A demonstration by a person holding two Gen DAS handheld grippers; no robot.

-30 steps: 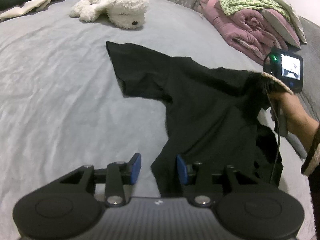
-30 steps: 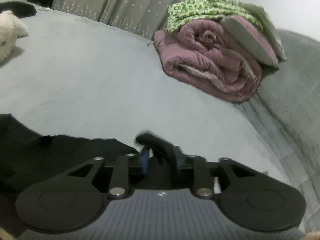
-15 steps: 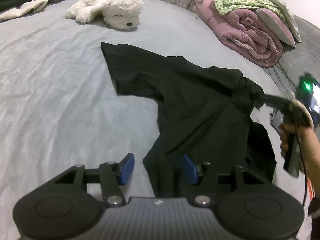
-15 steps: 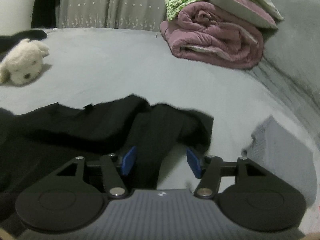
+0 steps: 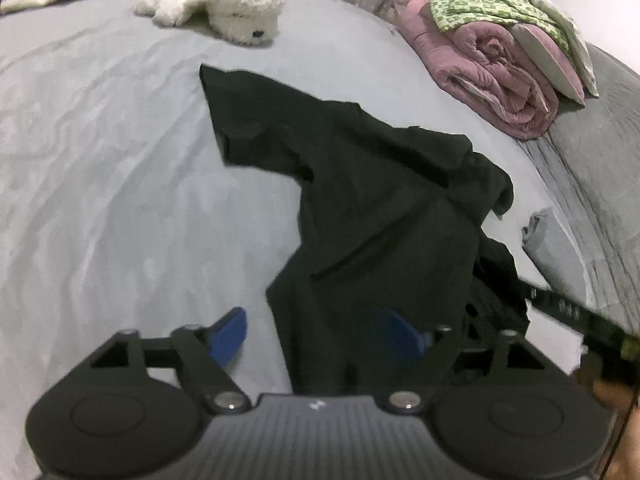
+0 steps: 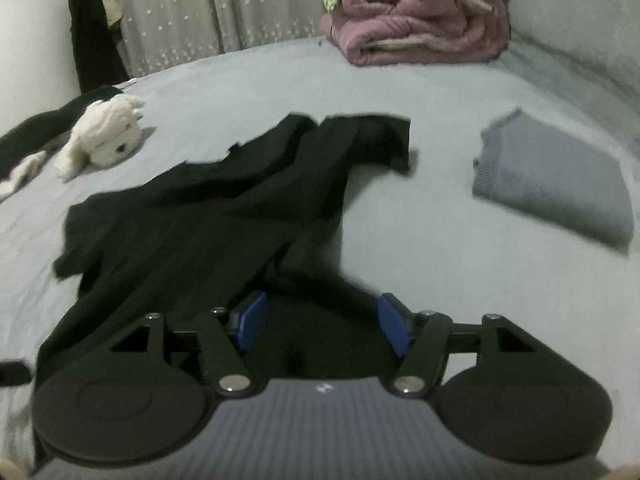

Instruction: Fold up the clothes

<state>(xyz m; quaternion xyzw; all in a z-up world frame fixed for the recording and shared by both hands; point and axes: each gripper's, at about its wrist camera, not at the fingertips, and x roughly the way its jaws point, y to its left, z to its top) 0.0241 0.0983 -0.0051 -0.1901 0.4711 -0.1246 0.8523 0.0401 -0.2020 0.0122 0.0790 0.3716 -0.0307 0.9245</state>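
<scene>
My left gripper (image 5: 316, 336) stands wide, its jaws having just been opening; the hem of the black shirt (image 5: 372, 208) lies between the blue pads (image 5: 228, 334) but neither presses on it. My right gripper (image 6: 322, 326) is also spread, its jaws just having parted further, with dark cloth under the gap and no pad clamped to it. In the left view, a dark part of the right tool juts in at the lower right edge.

The shirt sprawls crumpled across the grey bed (image 5: 100, 168), one sleeve reaching toward the far side, the body bunched toward me. From the right view the shirt (image 6: 208, 216) runs diagonally, its far sleeve lying flat near the middle of the bed (image 6: 420, 240).

Just right of the shirt lies a folded grey garment (image 6: 556, 184), apart from it. Farther back, a white plush dog (image 5: 224, 8) rests on the sheet, and a rolled pink quilt (image 5: 492, 76) with a green-patterned cloth (image 5: 488, 0) on top sits at the far right corner.
</scene>
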